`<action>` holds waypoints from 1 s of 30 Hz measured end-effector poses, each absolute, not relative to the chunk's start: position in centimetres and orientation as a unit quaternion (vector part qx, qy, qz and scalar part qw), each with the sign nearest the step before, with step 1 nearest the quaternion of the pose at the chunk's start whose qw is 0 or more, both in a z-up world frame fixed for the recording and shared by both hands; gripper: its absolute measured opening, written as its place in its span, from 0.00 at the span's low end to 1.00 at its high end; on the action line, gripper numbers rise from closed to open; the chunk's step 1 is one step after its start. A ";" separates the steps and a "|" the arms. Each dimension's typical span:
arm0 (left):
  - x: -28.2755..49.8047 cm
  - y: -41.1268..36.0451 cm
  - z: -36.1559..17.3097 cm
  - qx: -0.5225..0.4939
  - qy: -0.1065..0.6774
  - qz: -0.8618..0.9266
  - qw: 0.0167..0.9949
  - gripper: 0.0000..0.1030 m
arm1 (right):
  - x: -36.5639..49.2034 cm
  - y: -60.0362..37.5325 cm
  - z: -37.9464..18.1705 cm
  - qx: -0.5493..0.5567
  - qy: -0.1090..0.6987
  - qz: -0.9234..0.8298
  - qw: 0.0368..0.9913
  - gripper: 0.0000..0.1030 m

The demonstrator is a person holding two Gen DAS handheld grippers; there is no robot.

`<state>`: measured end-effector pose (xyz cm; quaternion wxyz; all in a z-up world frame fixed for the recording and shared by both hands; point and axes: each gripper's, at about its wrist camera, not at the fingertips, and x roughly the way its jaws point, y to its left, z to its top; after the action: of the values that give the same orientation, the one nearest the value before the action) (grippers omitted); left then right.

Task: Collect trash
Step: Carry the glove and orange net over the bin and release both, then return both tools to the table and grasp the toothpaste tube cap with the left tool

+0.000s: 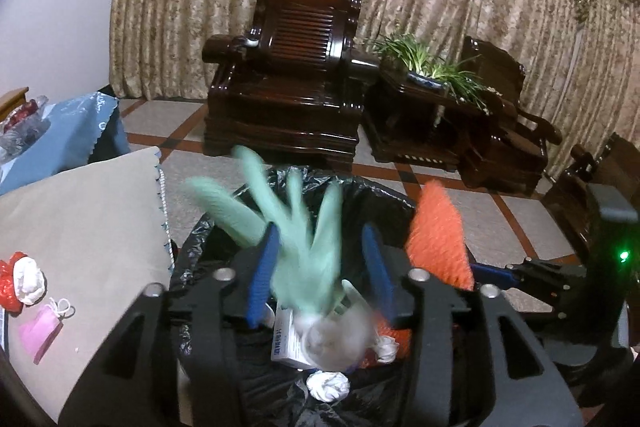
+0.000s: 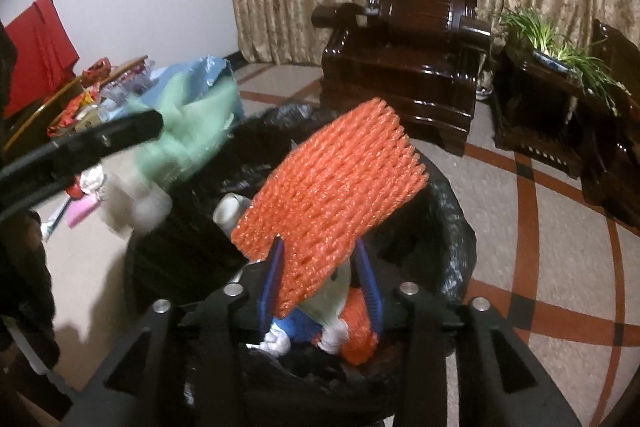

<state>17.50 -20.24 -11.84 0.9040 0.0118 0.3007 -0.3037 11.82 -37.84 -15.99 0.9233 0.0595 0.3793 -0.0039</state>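
Note:
A pale green rubber glove [image 1: 300, 227] hangs blurred between the blue fingers of my left gripper [image 1: 322, 231], over a bin lined with a black bag [image 1: 360, 183]. The fingers stand apart and the right one is clear of the glove. An orange foam net sleeve [image 2: 332, 195] stands between the fingers of my right gripper [image 2: 320, 245] above the same bin [image 2: 452, 227]; the pads do not pinch it. The bin holds crumpled white tissue [image 1: 328, 385], a small box [image 1: 286, 339] and more orange net [image 2: 360, 331].
A table with a beige cloth [image 1: 80, 219] stands left of the bin, carrying a pink mask [image 1: 40, 335] and a red-and-white wrapper [image 1: 20, 283]. Dark wooden armchairs [image 1: 288, 79] and a potted plant [image 1: 432, 67] stand behind on the tiled floor [image 2: 540, 227].

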 end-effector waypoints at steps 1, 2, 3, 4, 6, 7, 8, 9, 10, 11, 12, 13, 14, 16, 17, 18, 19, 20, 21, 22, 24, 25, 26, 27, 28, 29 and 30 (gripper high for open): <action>17.5 -20.1 -11.8 0.012 0.299 -0.304 0.904 0.55 | 11.7 -37.9 -16.2 0.057 0.383 -0.009 0.922 0.52; 17.4 -20.0 -11.8 0.011 0.299 -0.304 0.905 0.55 | 11.7 -38.0 -16.3 0.057 0.385 -0.011 0.921 0.59; 17.4 -19.9 -11.8 0.010 0.299 -0.303 0.905 0.56 | 11.5 -37.9 -16.4 0.056 0.386 -0.011 0.921 0.66; 17.4 -19.6 -11.7 0.007 0.300 -0.302 0.905 0.59 | 11.5 -38.0 -16.3 0.053 0.387 -0.012 0.921 0.71; 17.5 -19.0 -11.4 0.003 0.298 -0.298 0.907 0.64 | 11.3 -37.7 -16.0 0.044 0.383 -0.022 0.923 0.86; 17.4 -18.6 -11.1 0.002 0.296 -0.294 0.909 0.67 | 11.0 -37.4 -15.8 0.041 0.380 -0.023 0.924 0.87; 17.3 -18.3 -10.8 0.000 0.293 -0.291 0.911 0.69 | 10.9 -37.3 -15.6 0.041 0.378 -0.021 0.925 0.89; 17.1 -17.8 -10.6 -0.002 0.290 -0.288 0.913 0.75 | 10.8 -37.2 -15.3 0.043 0.375 -0.021 0.926 0.93; 16.9 -17.1 -10.3 -0.002 0.288 -0.282 0.915 0.80 | 10.7 -37.2 -15.1 0.044 0.371 -0.022 0.927 0.93; 16.7 -16.6 -10.1 -0.003 0.285 -0.276 0.918 0.83 | 10.4 -36.9 -14.7 0.046 0.366 -0.021 0.929 0.94; 16.5 -16.0 -9.8 -0.004 0.283 -0.270 0.920 0.85 | 10.2 -36.6 -14.2 0.049 0.360 -0.019 0.932 0.94; 16.2 -15.1 -9.6 -0.004 0.281 -0.261 0.924 0.87 | 10.1 -36.4 -13.9 0.051 0.356 -0.017 0.933 0.94; 16.1 -14.6 -9.3 -0.004 0.280 -0.255 0.925 0.87 | 10.0 -36.1 -13.4 0.054 0.351 -0.016 0.935 0.94; 15.7 -13.1 -8.9 -0.006 0.280 -0.239 0.930 0.88 | 9.8 -35.3 -12.4 0.059 0.340 -0.010 0.938 0.94; 15.6 -12.4 -8.7 -0.008 0.280 -0.233 0.931 0.88 | 9.9 -34.9 -12.0 0.059 0.336 -0.007 0.940 0.94; 15.2 -11.4 -8.5 -0.009 0.280 -0.221 0.934 0.89 | 10.0 -34.7 -11.7 0.058 0.332 -0.004 0.941 0.94; 15.1 -10.6 -8.3 -0.010 0.280 -0.212 0.936 0.89 | 10.1 -34.1 -11.3 0.054 0.327 0.001 0.943 0.94; 14.9 -9.9 -8.1 -0.011 0.279 -0.205 0.938 0.89 | 10.2 -33.5 -10.9 0.051 0.323 0.006 0.945 0.94; 14.7 -9.0 -8.0 -0.012 0.279 -0.198 0.940 0.89 | 10.3 -33.1 -10.6 0.049 0.320 0.010 0.946 0.94; 14.3 -8.0 -7.9 -0.013 0.278 -0.187 0.942 0.89 | 10.4 -32.4 -10.3 0.047 0.316 0.017 0.947 0.94; 13.7 -6.0 -7.8 -0.013 0.277 -0.166 0.946 0.89 | 10.7 -31.3 -10.0 0.044 0.310 0.027 0.949 0.94; 13.6 -5.5 -7.7 -0.014 0.277 -0.160 0.947 0.89 | 10.9 -30.6 -9.8 0.043 0.308 0.033 0.950 0.94; 13.3 -4.5 -7.6 -0.017 0.277 -0.150 0.949 0.89 | 11.0 -30.0 -9.7 0.043 0.306 0.038 0.950 0.94; 13.0 -3.4 -7.6 -0.019 0.277 -0.139 0.951 0.89 | 11.2 -29.2 -9.7 0.042 0.303 0.045 0.951 0.94; 12.8 -2.5 -7.6 -0.020 0.276 -0.131 0.952 0.89 | 11.4 -28.7 -9.6 0.042 0.303 0.050 0.951 0.94; 12.6 -1.7 -7.5 -0.021 0.275 -0.122 0.953 0.89 | 11.6 -27.9 -9.6 0.041 0.303 0.056 0.950 0.94; 12.4 -1.0 -7.5 -0.021 0.275 -0.115 0.954 0.89 | 11.7 -27.4 -9.6 0.041 0.302 0.061 0.950 0.94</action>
<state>12.44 -1.03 -7.50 0.9544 -0.0210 0.2746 -0.1153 11.69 -27.36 -9.57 0.9504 0.0405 0.3024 0.0608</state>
